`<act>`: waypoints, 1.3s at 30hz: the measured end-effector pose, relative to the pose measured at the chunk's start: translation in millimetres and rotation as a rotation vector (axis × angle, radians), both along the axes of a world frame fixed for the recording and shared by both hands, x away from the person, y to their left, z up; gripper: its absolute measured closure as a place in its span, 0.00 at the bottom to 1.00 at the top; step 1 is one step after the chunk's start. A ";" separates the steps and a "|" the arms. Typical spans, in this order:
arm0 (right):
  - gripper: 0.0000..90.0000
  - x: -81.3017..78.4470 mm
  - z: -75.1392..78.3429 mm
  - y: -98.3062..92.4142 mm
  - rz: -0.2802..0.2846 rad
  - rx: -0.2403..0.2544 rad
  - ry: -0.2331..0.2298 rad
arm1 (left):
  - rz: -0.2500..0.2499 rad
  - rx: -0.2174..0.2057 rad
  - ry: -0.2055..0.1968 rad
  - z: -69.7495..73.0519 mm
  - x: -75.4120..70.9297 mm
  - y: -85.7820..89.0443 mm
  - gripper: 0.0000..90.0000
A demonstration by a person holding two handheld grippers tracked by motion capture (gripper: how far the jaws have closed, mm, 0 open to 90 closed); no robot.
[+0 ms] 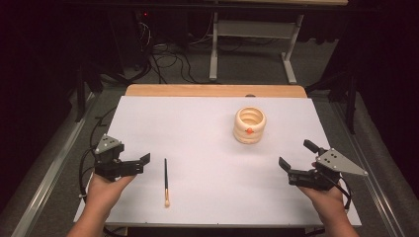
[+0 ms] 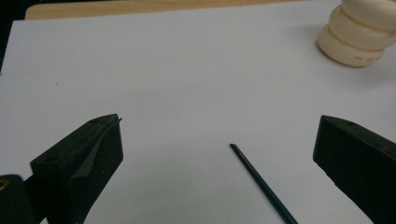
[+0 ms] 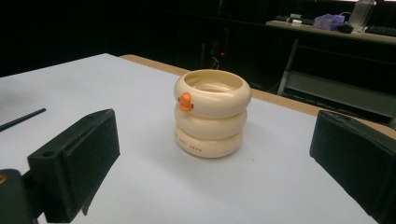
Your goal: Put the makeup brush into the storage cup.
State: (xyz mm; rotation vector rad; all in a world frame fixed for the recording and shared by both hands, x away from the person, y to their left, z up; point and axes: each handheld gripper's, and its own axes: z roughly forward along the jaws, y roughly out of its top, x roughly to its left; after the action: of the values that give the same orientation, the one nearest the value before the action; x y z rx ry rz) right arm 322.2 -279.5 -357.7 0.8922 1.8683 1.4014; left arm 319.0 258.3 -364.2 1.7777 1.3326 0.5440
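A cream pot (image 1: 249, 125) made of three stacked rings, with a small orange beak (image 1: 249, 131) on its top ring, stands upright right of the sheet's middle. A thin dark paintbrush (image 1: 165, 181) lies flat at the front left, its pale bristle end toward me. My left gripper (image 1: 141, 164) rests just left of the brush, open and empty. My right gripper (image 1: 297, 155) sits open at the front right, short of the pot. The left gripper view has the brush handle (image 2: 261, 182) between wide jaws. The right gripper view faces the pot (image 3: 212, 140).
A white sheet (image 1: 207, 113) covers the table, with a wooden edge (image 1: 212, 90) showing at the back. Beyond it stand a metal table frame (image 1: 252, 44) and loose cables (image 1: 168, 61) on the floor. Metal rails run along both sides.
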 end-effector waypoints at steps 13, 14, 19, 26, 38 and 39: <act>0.03 0.2 -0.4 2.3 0.001 0.003 0.016 | -0.003 0.077 0.191 -21.2 13.9 -4.9 0.05; 0.03 -0.1 -0.6 2.7 0.004 0.002 0.014 | -0.011 0.083 0.209 -22.1 15.2 -5.4 0.06; 0.03 -0.3 -0.4 2.1 0.006 0.004 0.015 | -0.032 0.111 0.305 -26.8 19.3 -7.9 0.08; 0.03 -0.6 -0.2 1.9 0.012 0.004 0.012 | -0.015 0.129 0.495 -37.0 27.1 -6.2 0.08; 0.03 -1.5 0.0 2.1 0.017 0.011 0.010 | 0.001 0.171 0.670 -33.5 35.3 -11.1 0.14; 0.03 -1.4 0.1 2.2 0.016 0.006 0.008 | 0.004 0.183 0.689 -34.2 36.0 -11.7 0.14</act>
State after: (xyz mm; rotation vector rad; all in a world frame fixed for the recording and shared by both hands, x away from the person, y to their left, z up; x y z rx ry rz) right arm 320.8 -277.3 -357.7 0.8892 1.8824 1.4159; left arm 355.0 246.6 -398.4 2.2235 1.7816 0.0373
